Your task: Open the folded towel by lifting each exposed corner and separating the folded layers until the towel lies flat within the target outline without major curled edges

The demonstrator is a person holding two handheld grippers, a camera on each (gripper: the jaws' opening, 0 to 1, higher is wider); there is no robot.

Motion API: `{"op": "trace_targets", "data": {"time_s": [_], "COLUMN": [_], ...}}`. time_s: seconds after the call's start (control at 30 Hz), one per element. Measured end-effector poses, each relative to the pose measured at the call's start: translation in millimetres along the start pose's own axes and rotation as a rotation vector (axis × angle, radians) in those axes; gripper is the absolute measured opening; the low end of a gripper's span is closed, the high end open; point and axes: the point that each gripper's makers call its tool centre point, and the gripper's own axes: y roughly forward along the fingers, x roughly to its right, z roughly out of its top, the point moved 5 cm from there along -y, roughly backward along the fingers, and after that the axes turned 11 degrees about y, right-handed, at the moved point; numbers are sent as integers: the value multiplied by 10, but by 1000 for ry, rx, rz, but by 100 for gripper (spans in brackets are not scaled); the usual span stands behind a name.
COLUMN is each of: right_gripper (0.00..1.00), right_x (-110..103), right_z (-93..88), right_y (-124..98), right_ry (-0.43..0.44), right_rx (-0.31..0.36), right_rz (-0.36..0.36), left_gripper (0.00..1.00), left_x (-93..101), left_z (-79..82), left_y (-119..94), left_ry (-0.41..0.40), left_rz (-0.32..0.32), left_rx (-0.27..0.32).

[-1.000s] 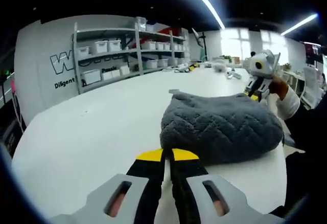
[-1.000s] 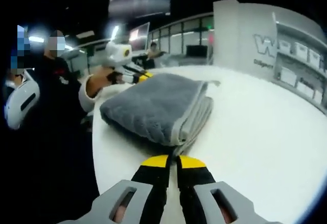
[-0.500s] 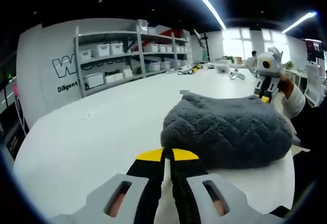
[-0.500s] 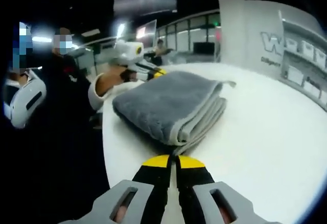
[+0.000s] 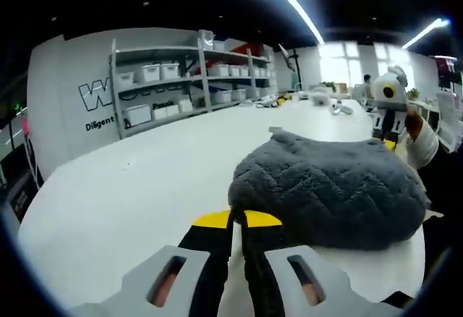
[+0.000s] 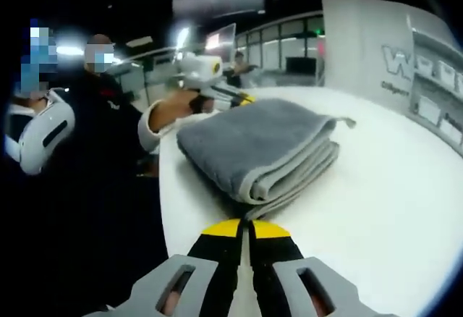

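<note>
White table (image 5: 137, 187): broad bare surface beside folded towel (image 5: 329, 190), free for approach. Left gripper (image 5: 237, 219), jaws together, just short of towel edge. Right gripper (image 6: 244, 229) likewise near towel corner. Shelving (image 5: 181, 78) well apart, beyond table.

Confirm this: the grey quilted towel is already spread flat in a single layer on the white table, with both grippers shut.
Not spread flat. The right gripper view shows the grey quilted towel still folded in stacked layers on the white table. Both the left gripper and right gripper are shut, as stated.
</note>
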Motion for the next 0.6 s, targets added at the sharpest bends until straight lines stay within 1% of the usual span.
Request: {"op": "trace_targets", "data": {"time_s": [0.27,0.4,0.5,0.6], "right_gripper": [0,0,0,0], "right_x": [-94,-120,-153,-176], "right_z": [-9,-5,-7,-8], "right_y": [29,41,54,62], "right_ry": [-35,-49,-64,-76], "right_rx": [-19,-27,-31,-34], "right_rz": [22,32,36,39], "left_gripper": [5,5,5,5], "left_x": [20,9,11,14], "left_z": [-13,-19,-34,-19], "left_y": [4,-20,-28,-39], "left_ry": [22,6,4,-3], "left_rz": [12,13,10,6], "left_rx": [-6,5,3,16]}}
